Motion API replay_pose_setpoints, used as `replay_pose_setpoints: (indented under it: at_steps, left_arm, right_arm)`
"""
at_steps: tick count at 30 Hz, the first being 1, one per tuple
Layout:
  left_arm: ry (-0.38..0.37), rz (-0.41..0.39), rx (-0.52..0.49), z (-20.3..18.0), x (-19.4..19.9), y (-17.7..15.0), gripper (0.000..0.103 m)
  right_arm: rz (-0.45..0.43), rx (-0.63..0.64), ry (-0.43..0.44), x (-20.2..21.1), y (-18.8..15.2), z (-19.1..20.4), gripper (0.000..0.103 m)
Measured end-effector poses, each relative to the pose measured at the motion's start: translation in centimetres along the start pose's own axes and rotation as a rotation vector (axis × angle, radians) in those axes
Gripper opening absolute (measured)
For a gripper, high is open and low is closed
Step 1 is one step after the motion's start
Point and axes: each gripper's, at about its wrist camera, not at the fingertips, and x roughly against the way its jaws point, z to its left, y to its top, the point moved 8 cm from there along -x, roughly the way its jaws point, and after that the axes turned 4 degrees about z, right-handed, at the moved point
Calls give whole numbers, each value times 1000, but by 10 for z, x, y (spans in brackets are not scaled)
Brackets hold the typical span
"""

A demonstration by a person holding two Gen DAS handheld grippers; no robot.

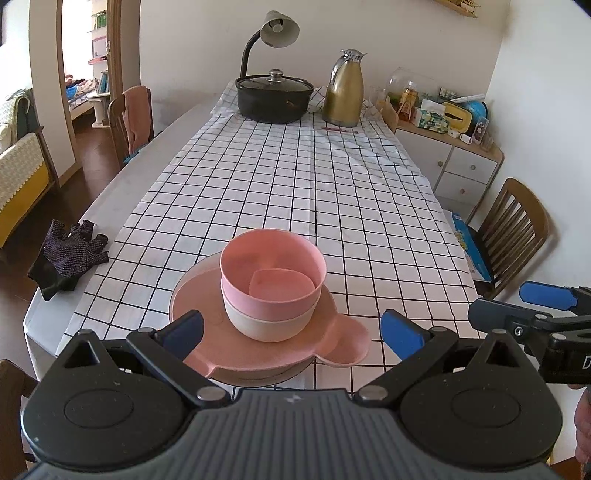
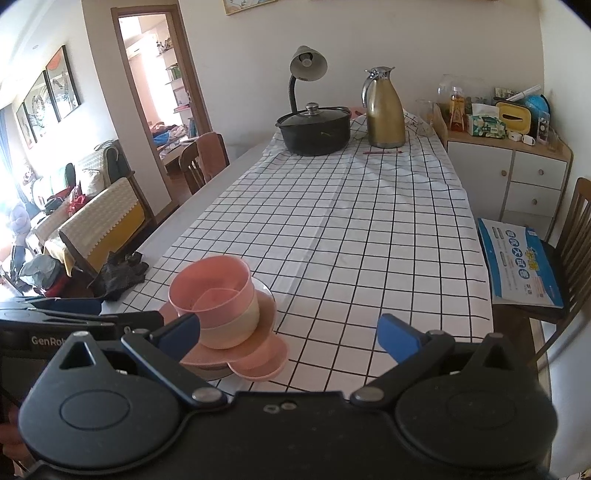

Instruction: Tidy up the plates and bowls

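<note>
A stack stands near the front edge of the checked tablecloth (image 1: 295, 177). At the bottom a clear glass plate (image 1: 199, 267) carries a pink plate with an ear-shaped lobe (image 1: 332, 350). On that sits a cream bowl (image 1: 266, 325) with a pink bowl (image 1: 273, 258) nested in it, and a smaller pink piece lies inside. My left gripper (image 1: 293, 332) is open, one finger on each side of the stack's near edge. In the right wrist view the stack's pink bowl (image 2: 210, 291) is front left; my right gripper (image 2: 290, 334) is open, its left finger just in front of the stack, holding nothing.
Black gloves (image 1: 70, 254) lie at the table's left edge. A lidded black pot (image 1: 273, 98), a gold jug (image 1: 343, 92), a desk lamp (image 1: 277, 29) and a red pen (image 1: 340, 129) are at the far end. Chairs stand on both sides; a cabinet (image 1: 461, 166) is far right.
</note>
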Motion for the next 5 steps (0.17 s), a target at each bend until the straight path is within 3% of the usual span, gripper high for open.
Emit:
replay_pose_setpoints:
  at_steps: [5]
  left_arm:
    - [-18, 12, 9, 5, -6, 2, 103]
  right_arm:
    - [10, -10, -6, -7, 2, 1, 102]
